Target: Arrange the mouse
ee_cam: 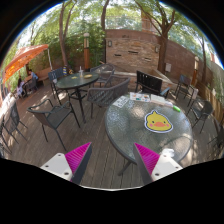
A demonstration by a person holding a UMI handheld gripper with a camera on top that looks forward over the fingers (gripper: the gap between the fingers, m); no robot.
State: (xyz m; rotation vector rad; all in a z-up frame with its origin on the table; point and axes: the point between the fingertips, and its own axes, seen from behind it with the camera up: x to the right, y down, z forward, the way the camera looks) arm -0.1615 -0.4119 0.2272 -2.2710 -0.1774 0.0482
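Mouse: I take it to be the small dark thing (158,122) on the yellow duck-shaped flat mat (157,124), though it is too small to be sure. The mat lies on the round glass-topped metal table (130,128), toward the table's 3 o'clock side. The table itself stands just beyond my fingers, at about 1 o'clock from them.

My hand-held gripper (113,146) is held in the air over the brown wooden plank deck (60,135), short of the table. Its two fingers, each with a pink pad (78,158), stand wide apart. Nothing is between them and they touch nothing. The near rim of the table shows just past the right fingertip. The mouse is well beyond both tips.

At the table's 12 o'clock edge lie a few pale flat items (139,98); I cannot tell what they are.

Farther off, at 11 o'clock from my fingers, stands a second round dark table (76,78) with dark metal chairs (52,108) around it. At 10 o'clock, beyond those, an orange parasol (24,60) is open. At 12 o'clock a reddish brick wall (128,48) closes the patio, with tree trunks (66,30) rising before it.
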